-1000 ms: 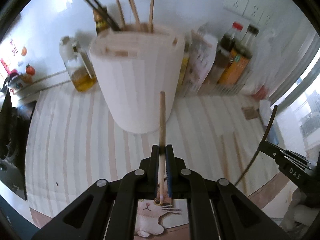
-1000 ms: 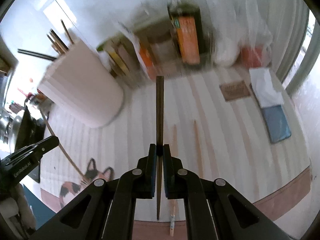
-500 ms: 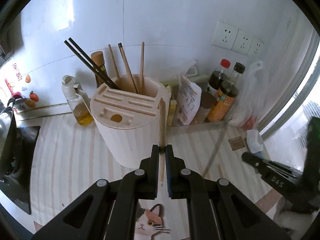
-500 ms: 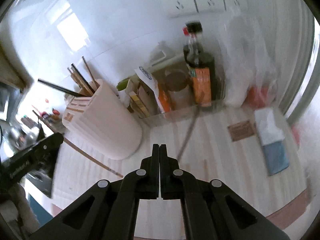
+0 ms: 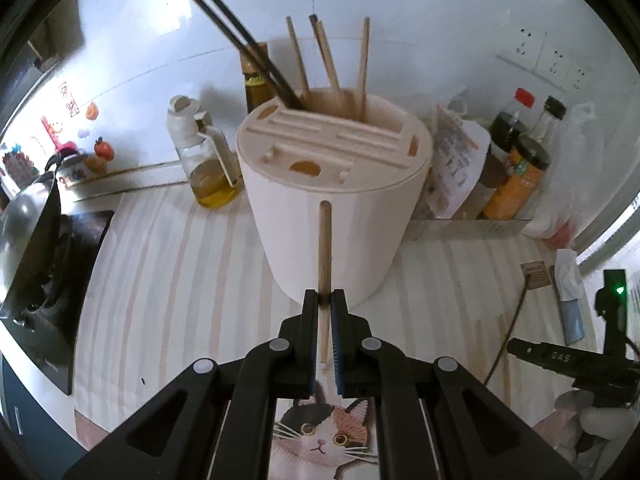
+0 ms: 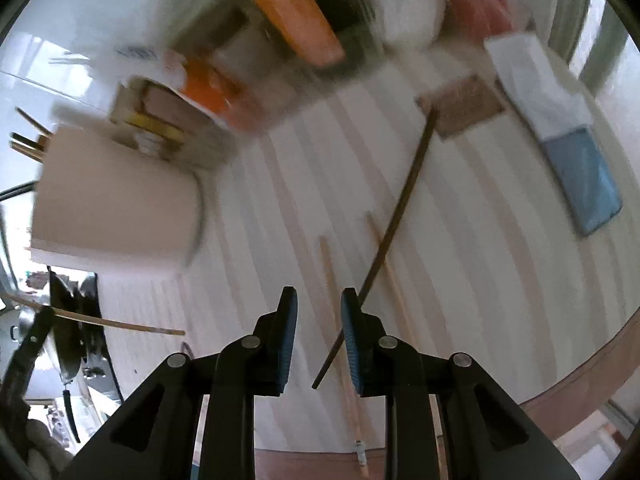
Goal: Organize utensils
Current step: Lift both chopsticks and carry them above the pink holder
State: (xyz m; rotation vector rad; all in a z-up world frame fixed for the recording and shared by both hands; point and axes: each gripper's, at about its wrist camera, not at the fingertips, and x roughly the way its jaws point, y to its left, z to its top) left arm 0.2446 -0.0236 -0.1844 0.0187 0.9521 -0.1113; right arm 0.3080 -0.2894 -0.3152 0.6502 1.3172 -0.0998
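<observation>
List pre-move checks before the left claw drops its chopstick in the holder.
1. Left claw shut on light chopstick: ok.
2. Chopstick tip above holder rim: not ok, it sits in front of the wall.
3. Open compartment with other chopsticks has room: ok.
4. Right claw open, jaws just opening, nothing pressed between the pads: ok.
5. Dark chopstick lying flat on counter: cannot tell.

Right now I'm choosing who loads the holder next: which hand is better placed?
Left. The left gripper already clamps a wooden chopstick facing the utensil holder; the right gripper is open, empty.
</observation>
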